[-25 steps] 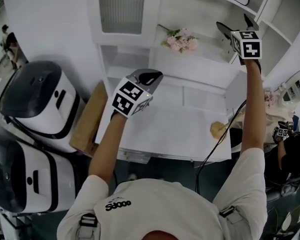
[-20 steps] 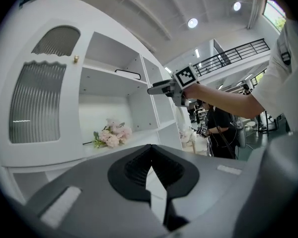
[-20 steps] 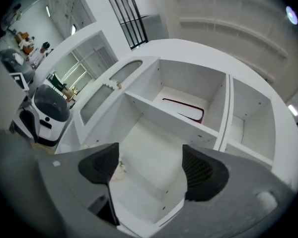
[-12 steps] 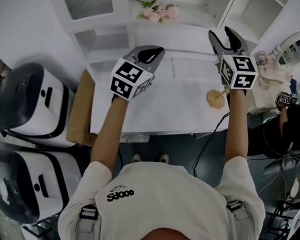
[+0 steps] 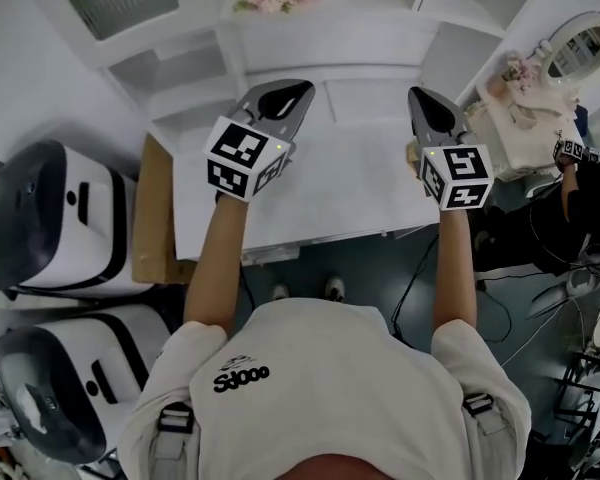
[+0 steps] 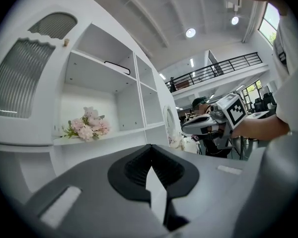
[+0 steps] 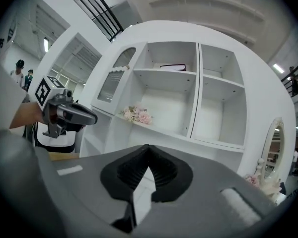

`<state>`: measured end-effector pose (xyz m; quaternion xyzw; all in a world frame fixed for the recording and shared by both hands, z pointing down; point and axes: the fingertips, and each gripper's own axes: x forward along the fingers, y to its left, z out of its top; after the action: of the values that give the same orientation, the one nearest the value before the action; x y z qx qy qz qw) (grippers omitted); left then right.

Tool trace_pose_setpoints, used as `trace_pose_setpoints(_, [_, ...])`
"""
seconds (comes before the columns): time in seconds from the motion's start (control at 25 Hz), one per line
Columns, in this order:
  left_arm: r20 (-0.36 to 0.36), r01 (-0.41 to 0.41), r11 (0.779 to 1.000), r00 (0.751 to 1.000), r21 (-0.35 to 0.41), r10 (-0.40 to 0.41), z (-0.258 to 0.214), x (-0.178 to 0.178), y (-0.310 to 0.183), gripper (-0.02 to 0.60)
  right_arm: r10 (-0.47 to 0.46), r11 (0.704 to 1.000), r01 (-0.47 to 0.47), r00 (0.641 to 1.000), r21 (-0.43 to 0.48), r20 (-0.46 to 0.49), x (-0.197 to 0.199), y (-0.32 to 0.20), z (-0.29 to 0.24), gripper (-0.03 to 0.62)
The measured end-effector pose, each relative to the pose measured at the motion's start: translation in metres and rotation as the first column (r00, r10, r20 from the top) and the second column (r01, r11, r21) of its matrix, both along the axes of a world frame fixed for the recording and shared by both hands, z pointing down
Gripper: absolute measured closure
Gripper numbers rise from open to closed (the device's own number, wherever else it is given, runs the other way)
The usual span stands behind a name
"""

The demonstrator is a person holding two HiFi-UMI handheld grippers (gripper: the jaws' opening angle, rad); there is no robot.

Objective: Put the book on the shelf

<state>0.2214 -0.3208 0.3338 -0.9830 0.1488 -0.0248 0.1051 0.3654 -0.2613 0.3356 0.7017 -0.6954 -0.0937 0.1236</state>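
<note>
**Inspector:** State of the left gripper (image 6: 149, 148)?

**Assessor:** A grey two-jaw tool with black ribbed pads. The jaws are fully together at the tips and nothing is between them. It is held above the plain white desk top (image 5: 350, 213), in front of the tall white shelf cabinet (image 7: 197, 93).

**Inspector:** And the right gripper (image 7: 148, 148)?

**Assessor:** Same build. Its jaws are closing home: the pads meet at the tips and it has hold of nothing. It is level with the left gripper over the desk top, the two well apart.

**Inspector:** Location of the task item?

**Assessor:** The thin, flat book with a dark edge (image 7: 173, 67) lies flat on the upper shelf (image 7: 144, 70) in the cabinet's middle column, well apart from both grippers. On the shelf below it sits a bunch of pale pink flowers (image 7: 136, 115).

**Inspector:** Surroundings?

**Assessor:** Two rounded white machines with black panels (image 5: 50, 218) stand to the left of the desk. A brown cardboard box (image 5: 152, 203) is just beside the desk's left edge. An oval white-framed mirror (image 5: 580, 43) is at the far right.
</note>
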Motion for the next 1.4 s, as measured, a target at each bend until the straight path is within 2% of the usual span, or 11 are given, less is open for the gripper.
trace_pose_setpoints(0.24, [-0.009,0.004,1.0,1.0,0.007,-0.004,0.005,0.0,0.006,0.561,-0.006,1.0,0.006,0.999,-0.008,-0.034,-0.015,0.018,0.006,0.592])
trace_pose_setpoints(0.52, [-0.047,0.023,1.0,0.999,0.004,-0.023,0.008,-0.016,0.018,0.561,-0.019,1.0,0.018,0.999,-0.019,-0.044,-0.033,0.03,0.011,0.594])
trace_pose_setpoints(0.68, [-0.029,0.033,0.999,0.999,0.025,-0.033,0.009,-0.019,0.018,0.561,-0.027,0.999,0.026,0.999,-0.021,-0.031,-0.036,0.03,0.013,0.594])
trace_pose_setpoints(0.96, [0.005,0.088,0.995,0.996,-0.038,-0.088,0.023,-0.029,0.006,0.561,-0.011,0.999,0.01,1.0,-0.046,-0.029,-0.035,0.028,0.022,0.594])
trace_pose_setpoints(1.4, [0.012,0.072,0.996,0.997,-0.061,-0.071,0.032,-0.025,0.011,0.561,-0.003,0.998,0.002,1.0,-0.068,-0.023,-0.038,0.031,0.035,0.594])
